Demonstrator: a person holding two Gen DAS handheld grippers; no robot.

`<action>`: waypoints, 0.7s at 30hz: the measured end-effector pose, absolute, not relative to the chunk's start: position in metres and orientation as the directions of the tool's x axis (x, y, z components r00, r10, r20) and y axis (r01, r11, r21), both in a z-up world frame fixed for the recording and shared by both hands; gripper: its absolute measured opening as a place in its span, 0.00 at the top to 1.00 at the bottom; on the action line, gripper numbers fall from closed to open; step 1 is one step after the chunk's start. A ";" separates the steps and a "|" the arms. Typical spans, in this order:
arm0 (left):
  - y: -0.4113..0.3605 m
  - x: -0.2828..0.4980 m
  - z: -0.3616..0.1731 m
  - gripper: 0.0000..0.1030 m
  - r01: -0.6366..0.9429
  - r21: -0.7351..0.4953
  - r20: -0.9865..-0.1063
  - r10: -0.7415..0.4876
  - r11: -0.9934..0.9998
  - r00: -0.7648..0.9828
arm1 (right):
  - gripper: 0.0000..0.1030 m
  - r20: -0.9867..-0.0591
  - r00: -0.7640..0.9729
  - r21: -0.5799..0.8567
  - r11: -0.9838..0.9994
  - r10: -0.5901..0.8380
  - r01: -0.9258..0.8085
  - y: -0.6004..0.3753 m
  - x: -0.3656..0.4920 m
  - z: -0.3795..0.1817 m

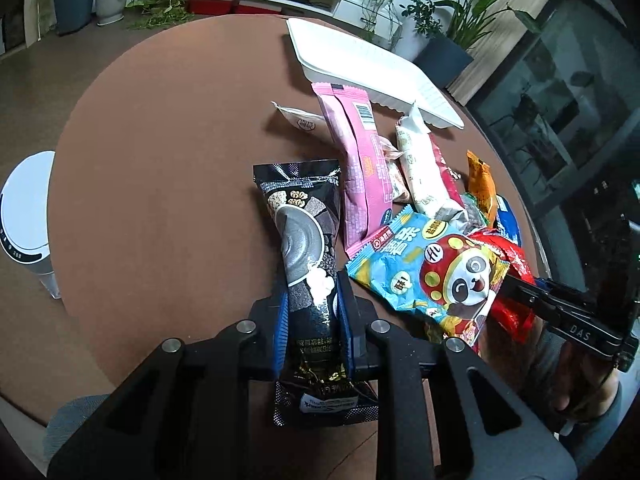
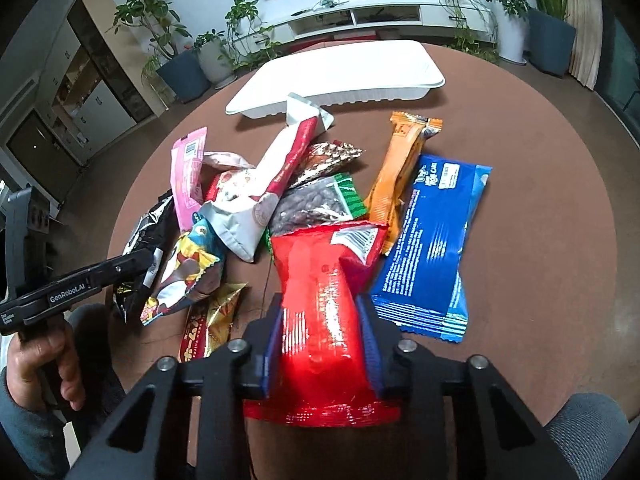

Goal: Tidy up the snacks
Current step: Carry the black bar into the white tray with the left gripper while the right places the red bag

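A pile of snack packets lies on a round brown table (image 1: 160, 152). My left gripper (image 1: 312, 320) is shut on a black packet (image 1: 304, 240) at the pile's left edge. My right gripper (image 2: 320, 328) is shut on a red packet (image 2: 324, 280) at the pile's near side; it also shows in the left wrist view (image 1: 516, 284). A white tray (image 2: 340, 76) stands beyond the pile, also seen in the left wrist view (image 1: 360, 68). A blue panda packet (image 1: 424, 268), a pink packet (image 1: 360, 168), an orange packet (image 2: 396, 176) and a blue packet (image 2: 432, 248) lie in the pile.
A white round appliance (image 1: 28, 216) stands on the floor left of the table. Potted plants (image 2: 188, 60) and a low white cabinet (image 2: 380, 16) stand beyond the table. A glass-fronted cabinet (image 1: 560, 92) is at the right. Bare tabletop spreads left of the pile.
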State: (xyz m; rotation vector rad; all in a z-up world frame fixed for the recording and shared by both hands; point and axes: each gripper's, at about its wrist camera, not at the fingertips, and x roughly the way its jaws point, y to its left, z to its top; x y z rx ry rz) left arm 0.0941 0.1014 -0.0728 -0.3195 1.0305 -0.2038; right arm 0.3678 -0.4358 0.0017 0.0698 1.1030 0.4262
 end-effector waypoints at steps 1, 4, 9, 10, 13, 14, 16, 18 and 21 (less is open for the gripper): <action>0.102 0.094 -0.073 0.82 0.016 -0.355 -0.806 -0.315 0.935 0.501 | 0.67 -0.850 0.378 0.263 0.916 0.368 -0.302 -0.436 0.368 0.001; 0.107 0.091 -0.071 0.82 0.018 -0.362 -0.803 -0.322 0.932 0.501 | 0.69 -0.845 0.380 0.271 0.913 0.377 -0.304 -0.436 0.367 0.001; 0.109 0.086 -0.068 0.82 0.022 -0.374 -0.796 -0.333 0.927 0.505 | 0.72 -0.830 0.374 0.312 0.901 0.413 -0.302 -0.438 0.363 0.003; 0.109 0.085 -0.067 0.82 0.023 -0.379 -0.794 -0.338 0.925 0.505 | 0.72 -0.827 0.374 0.318 0.899 0.419 -0.302 -0.439 0.362 0.003; 0.110 0.080 -0.063 0.82 0.029 -0.391 -0.786 -0.350 0.920 0.510 | 0.72 -0.817 0.382 0.333 0.894 0.432 -0.299 -0.442 0.359 0.008; 0.111 0.078 -0.061 0.82 0.030 -0.395 -0.783 -0.353 0.918 0.512 | 0.72 -0.812 0.383 0.343 0.891 0.440 -0.297 -0.443 0.359 0.010; 0.112 0.076 -0.058 0.82 0.030 -0.407 -0.776 -0.363 0.913 0.516 | 0.72 -0.799 0.391 0.364 0.885 0.457 -0.291 -0.448 0.357 0.015; 0.114 0.074 -0.054 0.82 0.031 -0.420 -0.769 -0.374 0.907 0.519 | 0.72 -0.787 0.400 0.380 0.880 0.470 -0.285 -0.453 0.357 0.020; 0.117 0.074 -0.047 0.82 0.039 -0.443 -0.752 -0.395 0.896 0.528 | 0.73 -0.767 0.414 0.410 0.870 0.491 -0.273 -0.461 0.359 0.027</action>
